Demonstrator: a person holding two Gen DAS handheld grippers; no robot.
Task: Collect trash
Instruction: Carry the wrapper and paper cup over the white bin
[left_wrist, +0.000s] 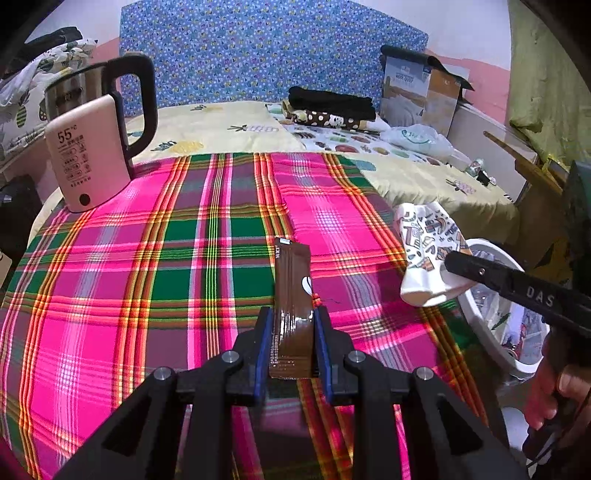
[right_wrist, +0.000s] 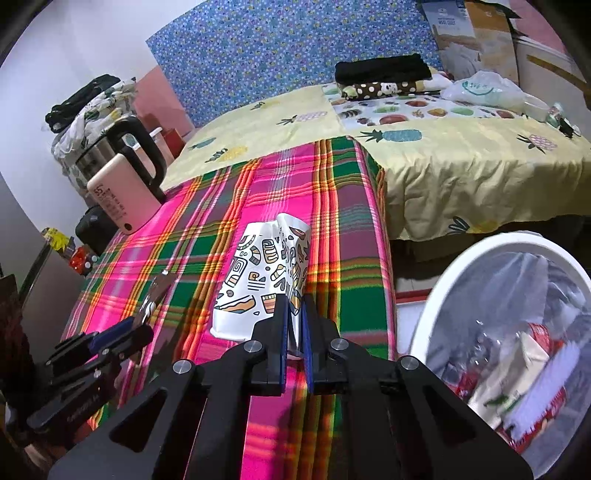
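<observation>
Left gripper (left_wrist: 293, 314) is clamping a brown sachet (left_wrist: 293, 291) by its near end, above the plaid cloth (left_wrist: 147, 277): light, slick, floppy. Right gripper (right_wrist: 294, 325) is pinching a crushed patterned paper cup (right_wrist: 262, 280) at its wall, beside the white bin (right_wrist: 480, 243); likely light and crumpling easily.

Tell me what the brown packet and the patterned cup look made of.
Brown packet in the left gripper: glossy plastic or foil film, judging by its sheen. Patterned cup in the right gripper: matte printed paper, crushed with sharp creases.
</observation>
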